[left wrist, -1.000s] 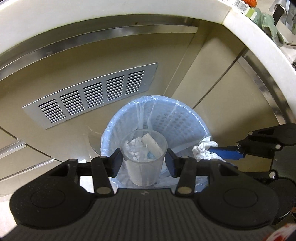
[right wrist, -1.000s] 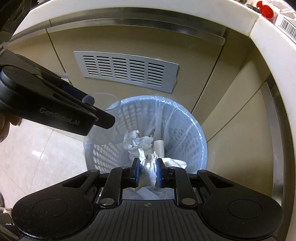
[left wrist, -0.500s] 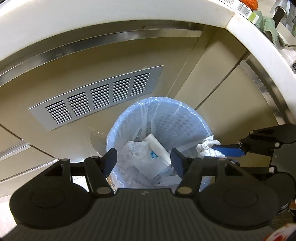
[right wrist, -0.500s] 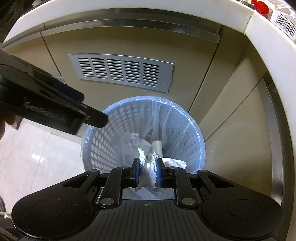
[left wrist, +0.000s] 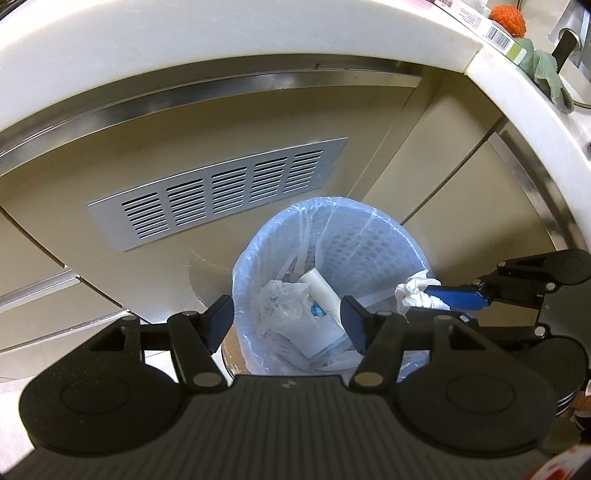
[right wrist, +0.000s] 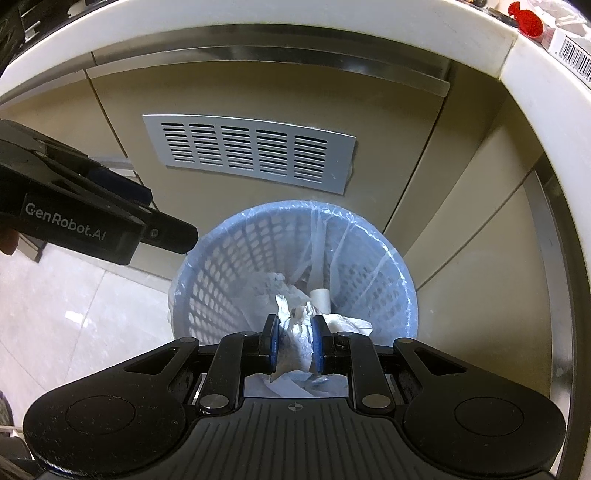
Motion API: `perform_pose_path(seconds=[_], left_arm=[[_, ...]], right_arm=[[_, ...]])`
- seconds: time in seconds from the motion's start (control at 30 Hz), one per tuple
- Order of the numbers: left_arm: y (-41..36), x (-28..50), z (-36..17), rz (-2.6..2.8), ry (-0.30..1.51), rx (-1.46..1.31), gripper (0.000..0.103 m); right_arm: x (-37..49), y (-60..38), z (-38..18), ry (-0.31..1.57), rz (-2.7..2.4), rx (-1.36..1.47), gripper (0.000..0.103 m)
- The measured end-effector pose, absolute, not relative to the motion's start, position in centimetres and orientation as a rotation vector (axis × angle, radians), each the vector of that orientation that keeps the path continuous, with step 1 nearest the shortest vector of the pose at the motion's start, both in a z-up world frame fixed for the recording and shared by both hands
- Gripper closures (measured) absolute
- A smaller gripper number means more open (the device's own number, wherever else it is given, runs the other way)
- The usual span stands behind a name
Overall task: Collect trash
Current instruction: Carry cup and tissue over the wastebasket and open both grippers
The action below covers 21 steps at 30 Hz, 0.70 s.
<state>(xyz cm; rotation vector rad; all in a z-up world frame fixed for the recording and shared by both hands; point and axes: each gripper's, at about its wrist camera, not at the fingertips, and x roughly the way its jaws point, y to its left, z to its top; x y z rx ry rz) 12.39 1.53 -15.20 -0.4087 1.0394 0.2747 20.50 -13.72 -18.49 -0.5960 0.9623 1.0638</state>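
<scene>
The clear plastic cup that sat between the left gripper's (left wrist: 287, 322) fingers a second ago is gone from them, and its contents now lie in the blue waste basket (left wrist: 373, 236) below. The fingers stand wide apart with nothing between them, hanging above the near rim of the basket.

Inside the basket, over its thin plastic liner (right wrist: 321, 236), rest a crumpled white bag (left wrist: 280, 299), a white tube (left wrist: 321, 291) leaning toward the far wall, and other scraps of paper.

The right gripper (right wrist: 294, 341) is clamped on a crumpled white tissue (right wrist: 297, 332), which bulges out between the blue pads (right wrist: 274, 338). In the left wrist view this gripper enters from the right, holding the tissue (left wrist: 412, 293) over the right side of the basket's rim.

The basket stands on the floor against a beige cabinet, just in front of a silver vent grille (right wrist: 251, 153), under the white countertop edge (left wrist: 221, 33).
</scene>
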Motion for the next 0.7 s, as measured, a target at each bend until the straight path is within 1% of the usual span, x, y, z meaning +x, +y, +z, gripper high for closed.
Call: perform_pose_path(seconds=[0.3,0.33,0.37,0.43,0.7], left_arm=[[1.77,12.16,-15.0,0.282,1.035,-0.41,0.043],[1.79,12.27,-15.1,0.284,1.035,-0.412,0.043],[1.79,12.19,-15.05,0.286,1.034,-0.413,0.043],[1.84,12.12,-15.05,0.289,1.034,-0.415,0.043],[2.07,12.02,-14.98,0.3,1.032,-0.418,0.043]], right_arm=[[20.82,-13.47,-18.38,0.965,1.076,-0.545,0.084],[20.89,-13.42,-18.41,0.967,1.076,-0.538,0.079],[20.97,-13.4,-18.41,0.969,1.074,-0.532,0.063],[21.11,-13.54,-18.33,0.969,1.073,-0.512,0.039],[21.21,-13.67,-18.32,0.978,1.068,-0.521,0.039]])
